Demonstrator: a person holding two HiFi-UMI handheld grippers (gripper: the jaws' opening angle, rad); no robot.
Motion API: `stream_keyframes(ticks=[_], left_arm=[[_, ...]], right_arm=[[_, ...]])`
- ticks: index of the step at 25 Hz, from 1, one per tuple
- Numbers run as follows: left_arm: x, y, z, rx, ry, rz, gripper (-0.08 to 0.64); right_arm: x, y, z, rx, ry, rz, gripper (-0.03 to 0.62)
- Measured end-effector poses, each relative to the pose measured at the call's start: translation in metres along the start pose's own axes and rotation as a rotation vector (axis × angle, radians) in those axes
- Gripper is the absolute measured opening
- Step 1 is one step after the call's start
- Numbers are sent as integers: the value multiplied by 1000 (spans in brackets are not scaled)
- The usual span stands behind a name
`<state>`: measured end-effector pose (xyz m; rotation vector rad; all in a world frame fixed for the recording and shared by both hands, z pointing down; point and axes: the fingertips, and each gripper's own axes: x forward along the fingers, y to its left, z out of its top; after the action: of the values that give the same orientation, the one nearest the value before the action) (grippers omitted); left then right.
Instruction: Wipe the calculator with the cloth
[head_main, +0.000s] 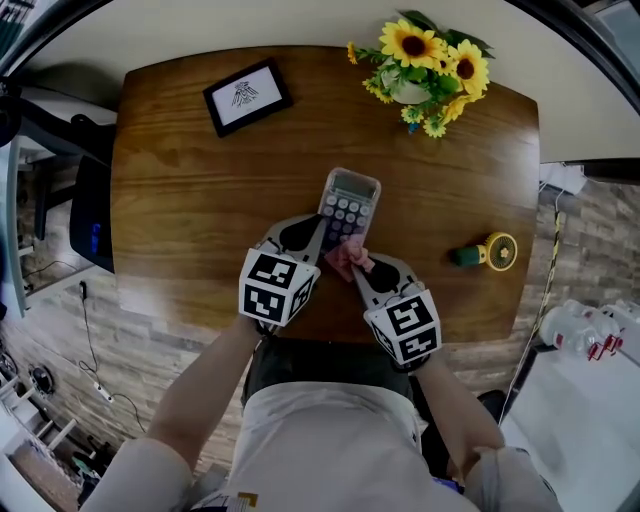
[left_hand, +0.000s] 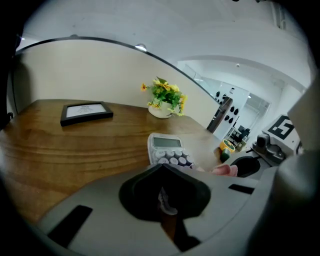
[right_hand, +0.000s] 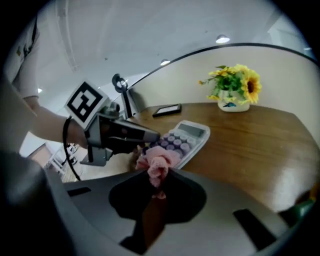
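Head view first: a wooden desk (head_main: 180, 200) is seen from above, with the calculator (head_main: 349, 203) lying near the middle, display end away from the person. The left hand-held gripper (head_main: 321, 236) is parked at the calculator's near left corner, tips touching it or as good as. The right hand-held gripper (head_main: 356, 264) is angled in from the near right, and a pink cloth (head_main: 346, 256) is bunched at its tip, right on the calculator's near edge. Further back, a black picture frame (head_main: 248, 97) is laid at the left and a vase of sunflowers (head_main: 428, 62) is set at the right. A little yellow-and-green gadget (head_main: 486, 251) is off to the right, well apart from the action.

Left gripper view: the jaws are seen pressed together, basically fully closed. A small pale sliver is caught at the seam, but what it is can't be made out. The calculator's keys are just past the tips, and the cloth is peeking in at the right.

Right gripper view: the jaws are clamped on the cloth, which is bulging out of the tips as a crumpled wad. It's sat right at the keys on the calculator's near end, and the left hand-held gripper is seen just beside it on the left.
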<state>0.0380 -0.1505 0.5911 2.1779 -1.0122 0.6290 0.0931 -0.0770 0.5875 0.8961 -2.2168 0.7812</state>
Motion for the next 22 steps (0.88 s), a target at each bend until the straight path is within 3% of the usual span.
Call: stream_keyframes(ticks=[3,6,10,15,18,22], left_arm=[[0,0,-1,-7,8,-1,3],[0,-2,-1,-19,11,-8,3],[0,-1,0,-19,17,-20,3],[0,-1,0,-14,20,-25,3],[0,-2,-1,-20,29,-13,3],[0,0,0,-22,23,-9,3]], right_arm=[[1,20,-29,-70,189,132,48],[-6,16,-35,-79,232,139,49],[-17,-19,11,-56,122,50,51],[-20,-81,82,29,-78,-163,51],[-6,-98,93,79,-110,-253,51],[17,-88,85,113,-97,-259,51]])
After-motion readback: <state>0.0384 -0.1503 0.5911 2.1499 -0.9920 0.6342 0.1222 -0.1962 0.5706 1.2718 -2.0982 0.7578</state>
